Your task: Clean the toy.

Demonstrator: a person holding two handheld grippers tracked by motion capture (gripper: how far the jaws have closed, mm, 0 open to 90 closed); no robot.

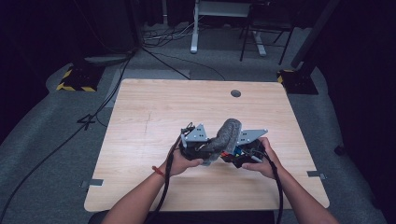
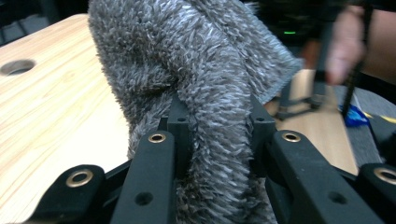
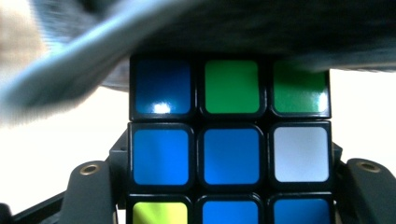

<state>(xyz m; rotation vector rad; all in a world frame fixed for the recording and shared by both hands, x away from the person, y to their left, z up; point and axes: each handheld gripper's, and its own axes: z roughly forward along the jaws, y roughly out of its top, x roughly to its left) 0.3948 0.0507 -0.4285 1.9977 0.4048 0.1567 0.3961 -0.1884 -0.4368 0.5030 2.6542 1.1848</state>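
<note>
High view: one grey cloth (image 1: 227, 134) pinched by left gripper (image 1: 198, 148), one puzzle cube (image 1: 232, 154) clamped by right gripper (image 1: 240, 156).

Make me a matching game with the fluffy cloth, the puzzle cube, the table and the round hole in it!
Things:
1. fluffy cloth
2. puzzle cube
3. table
4. round hole

Descriptions:
A. light wood
B. grey and shaggy, pinched by the left gripper
C. near the table's far edge
D. blue, green, white and yellow squares, between the right gripper's jaws

Pairs: 1-B, 2-D, 3-A, 4-C
</note>
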